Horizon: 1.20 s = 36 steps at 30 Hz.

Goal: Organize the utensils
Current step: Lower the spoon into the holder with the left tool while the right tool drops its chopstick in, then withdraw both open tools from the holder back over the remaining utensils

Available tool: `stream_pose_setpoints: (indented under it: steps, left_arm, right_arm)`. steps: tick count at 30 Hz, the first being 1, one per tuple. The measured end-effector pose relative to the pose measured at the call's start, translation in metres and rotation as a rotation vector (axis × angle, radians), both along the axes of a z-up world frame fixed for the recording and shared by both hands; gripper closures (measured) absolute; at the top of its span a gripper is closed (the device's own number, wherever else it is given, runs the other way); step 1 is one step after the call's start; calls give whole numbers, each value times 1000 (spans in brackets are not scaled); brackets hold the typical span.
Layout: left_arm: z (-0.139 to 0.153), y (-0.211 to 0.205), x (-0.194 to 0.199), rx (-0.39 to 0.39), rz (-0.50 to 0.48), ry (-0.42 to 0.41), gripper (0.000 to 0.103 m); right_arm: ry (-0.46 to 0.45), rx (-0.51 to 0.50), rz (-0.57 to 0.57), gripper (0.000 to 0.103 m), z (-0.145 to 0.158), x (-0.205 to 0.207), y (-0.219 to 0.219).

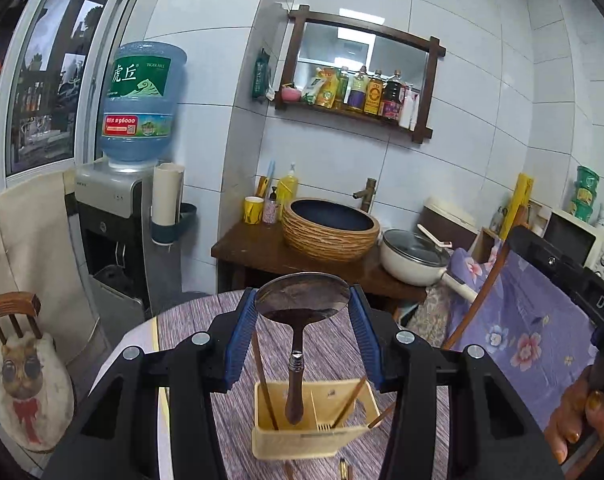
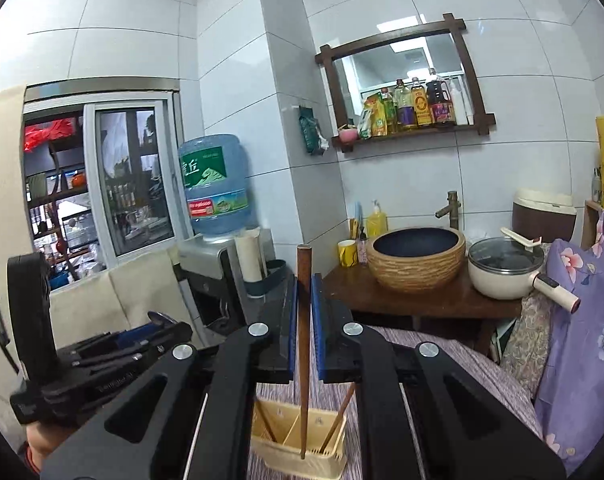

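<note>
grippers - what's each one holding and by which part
Left gripper clamps a spoon by the bowl's edges, handle hanging down. Right gripper pinches a chopstick near its top.

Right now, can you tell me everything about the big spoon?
The spoon has a wide, shiny metal bowl, dark and dull in the middle, a thin metal neck and a dark wooden handle. It hangs upright, bowl on top, pinched by its rim between the left gripper's blue pads, handle end pointing down toward the cream utensil holder.

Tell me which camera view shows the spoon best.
The left wrist view: the spoon hangs bowl-up between the left gripper pads, handle down toward the utensil holder. The right wrist view shows only a sliver of its bowl.
</note>
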<state>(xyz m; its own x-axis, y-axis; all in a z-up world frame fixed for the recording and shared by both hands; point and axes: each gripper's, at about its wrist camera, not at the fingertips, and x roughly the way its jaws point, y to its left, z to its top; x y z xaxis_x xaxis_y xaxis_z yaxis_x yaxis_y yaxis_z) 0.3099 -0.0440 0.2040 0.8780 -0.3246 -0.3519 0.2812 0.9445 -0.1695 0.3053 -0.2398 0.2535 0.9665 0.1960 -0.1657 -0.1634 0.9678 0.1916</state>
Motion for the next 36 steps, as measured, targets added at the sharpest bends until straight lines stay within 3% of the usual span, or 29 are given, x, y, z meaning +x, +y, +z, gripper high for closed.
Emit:
stream_pose_setpoints:
  steps: [8,15,21,29,30,31,33,36]
  left_arm:
    - [-58,-13,28,37,37,77,56]
    - [-105,-7,34,31,50,167,57]
    - [-125,-5,36,40,54,210,56]
    - [-127,-9,31,73,51,190,55]
    - [-126,-9,29,75,46,180,55]
    - [-124,-9,25,83,47,166,51]
    - [-120,-9,16,99,60,131,39]
    - [-113,-1,-3,93,62,82,31]
  right_arm:
    - [104,10,-33,95,-60,44,8]
    - [175,-5,-24,95,-102,51,17]
    - [182,-16,-28,95,-115,49,20]
    - [178,-1,-5,94,-116,48,20]
    - [175,1,-6,85,-116,47,19]
    - [168,0,-12,65,-115,45,17]
    - [137,-2,-32,43,-113,36,15]
    - [98,-27,-35,43,-110,18,14]
